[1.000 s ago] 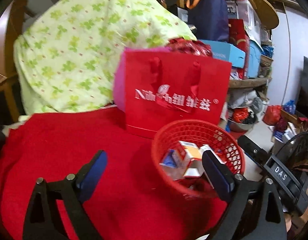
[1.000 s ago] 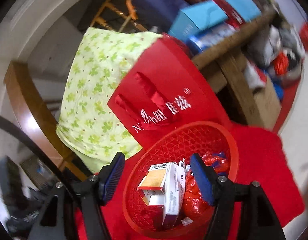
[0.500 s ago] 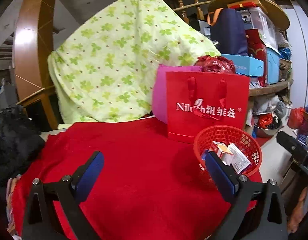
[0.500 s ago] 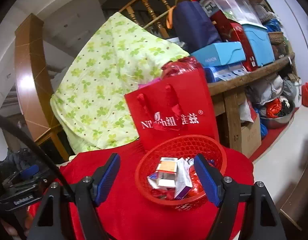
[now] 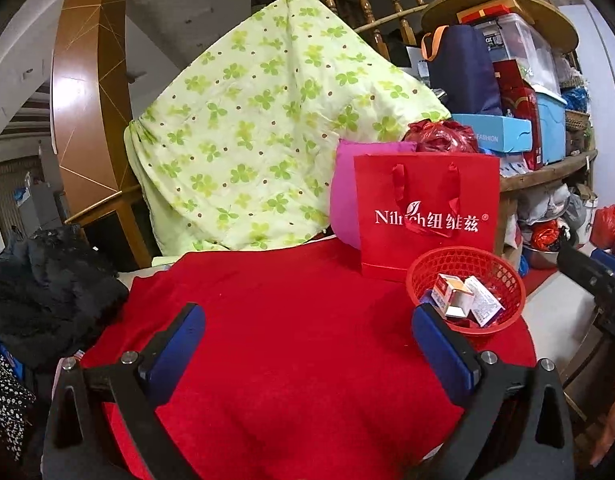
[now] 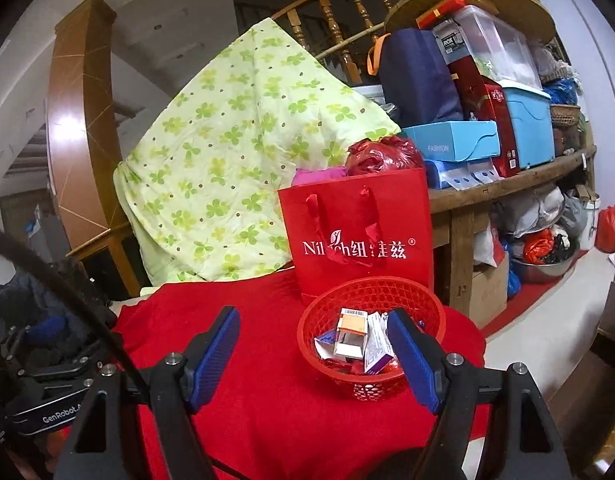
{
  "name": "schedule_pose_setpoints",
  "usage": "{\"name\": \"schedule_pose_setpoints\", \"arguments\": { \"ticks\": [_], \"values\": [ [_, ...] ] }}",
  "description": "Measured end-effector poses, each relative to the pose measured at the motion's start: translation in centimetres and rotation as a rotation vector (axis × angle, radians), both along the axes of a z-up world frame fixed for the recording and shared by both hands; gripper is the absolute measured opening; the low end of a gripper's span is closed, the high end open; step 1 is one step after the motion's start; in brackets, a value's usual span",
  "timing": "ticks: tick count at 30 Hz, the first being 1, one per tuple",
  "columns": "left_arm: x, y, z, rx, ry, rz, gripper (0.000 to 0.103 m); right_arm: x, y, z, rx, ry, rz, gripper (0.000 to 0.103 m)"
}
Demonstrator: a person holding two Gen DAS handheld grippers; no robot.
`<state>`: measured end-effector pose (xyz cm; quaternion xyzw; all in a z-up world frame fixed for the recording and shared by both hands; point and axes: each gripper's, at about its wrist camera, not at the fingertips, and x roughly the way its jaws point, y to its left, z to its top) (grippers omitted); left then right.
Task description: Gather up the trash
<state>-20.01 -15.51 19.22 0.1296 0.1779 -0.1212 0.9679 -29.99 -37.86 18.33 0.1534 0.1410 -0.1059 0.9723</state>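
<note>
Trash sits in red basket (image 6: 371, 336) — left gripper (image 5: 307, 344) opening, right gripper (image 6: 313, 354) fingers apart, both empty; likely done — next scan the cloth.

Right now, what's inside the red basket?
In the red basket: an orange-and-white carton, a white purple-edged box, and red wrappers underneath. The boxes and basket wall cover the bottom, so anything lower stays hidden.
</note>
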Motion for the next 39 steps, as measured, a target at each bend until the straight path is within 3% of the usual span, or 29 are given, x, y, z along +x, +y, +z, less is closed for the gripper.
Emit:
{"name": "schedule_pose_setpoints", "arguments": {
  "ticks": [15,39],
  "values": [
    [-0.8,0.6,0.4,0.003,-0.004,0.024,0.103,-1.5,1.9,0.2,-0.092,0.026,-0.026,0.079],
    [-0.7,2.0,-0.4,-0.03,0.02,0.047,0.103,-0.8,3.7,-0.4,-0.141,0.022,-0.022,0.079]
  ]
}}
